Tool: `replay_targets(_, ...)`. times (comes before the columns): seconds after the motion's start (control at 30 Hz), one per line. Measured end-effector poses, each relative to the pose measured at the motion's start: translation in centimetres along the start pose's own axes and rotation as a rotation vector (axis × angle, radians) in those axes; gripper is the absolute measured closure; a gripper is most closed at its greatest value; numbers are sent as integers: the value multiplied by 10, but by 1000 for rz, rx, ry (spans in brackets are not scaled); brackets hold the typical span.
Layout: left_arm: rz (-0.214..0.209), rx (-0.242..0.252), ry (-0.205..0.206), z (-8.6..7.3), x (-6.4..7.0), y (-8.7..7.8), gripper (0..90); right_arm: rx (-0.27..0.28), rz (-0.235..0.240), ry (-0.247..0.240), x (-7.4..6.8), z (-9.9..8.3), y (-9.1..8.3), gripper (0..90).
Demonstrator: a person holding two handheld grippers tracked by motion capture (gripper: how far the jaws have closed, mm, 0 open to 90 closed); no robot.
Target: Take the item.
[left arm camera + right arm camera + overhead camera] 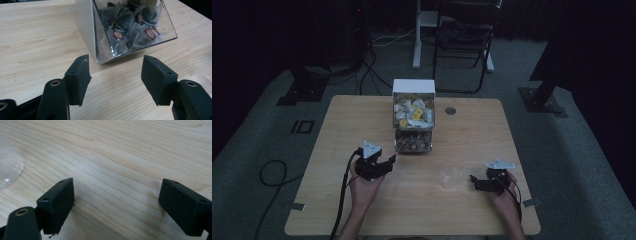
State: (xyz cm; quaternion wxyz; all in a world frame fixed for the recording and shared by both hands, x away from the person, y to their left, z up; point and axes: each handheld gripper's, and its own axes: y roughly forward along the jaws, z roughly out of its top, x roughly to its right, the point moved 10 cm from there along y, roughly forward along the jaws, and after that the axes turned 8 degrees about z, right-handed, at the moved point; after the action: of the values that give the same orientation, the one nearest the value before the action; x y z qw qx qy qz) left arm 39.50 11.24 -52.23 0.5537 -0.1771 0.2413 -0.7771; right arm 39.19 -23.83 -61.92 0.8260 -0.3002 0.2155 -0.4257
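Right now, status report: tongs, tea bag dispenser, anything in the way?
Both tongs open, empty: left tongs, right tongs. Left faces tea bag dispenser, apart. Clear cup between hands. Path clear.

The setting is a dim lab or recording studio. A single wooden table (362,125) stands on grey carpet (572,150), with dark stand bases (542,97), loose floor cables (272,175) and a folding chair (464,40) around it

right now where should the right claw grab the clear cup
Judging by its pose, take the clear cup across its side wall, coming in level from its right, where the open right claw already sits. It stands upright, apart from the dispenser, its wall round and thin, so close gently.
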Motion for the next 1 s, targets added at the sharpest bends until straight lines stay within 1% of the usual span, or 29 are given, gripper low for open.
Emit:
replay_targets(0.23,-7,3,20,3,7,2,410,0,0,0,0,0,0,131)
replay_targets(0.43,-5,5,46,7,12,5,409,0,0,-1,0,0,0,131)
replay_targets(0.5,-10,9,53,8,15,6,409,0,0,-1,0,0,0,130)
replay_targets(0.6,-29,16,62,10,20,8,409,0,0,0,0,0,0,131)
replay_targets(0.7,-44,19,80,11,26,10,409,0,0,-1,0,0,0,131)
replay_targets(0.8,-49,16,87,11,31,13,409,0,0,-1,0,0,0,131)
replay_targets(1.0,-52,11,117,12,37,19,409,0,0,0,0,0,0,130)
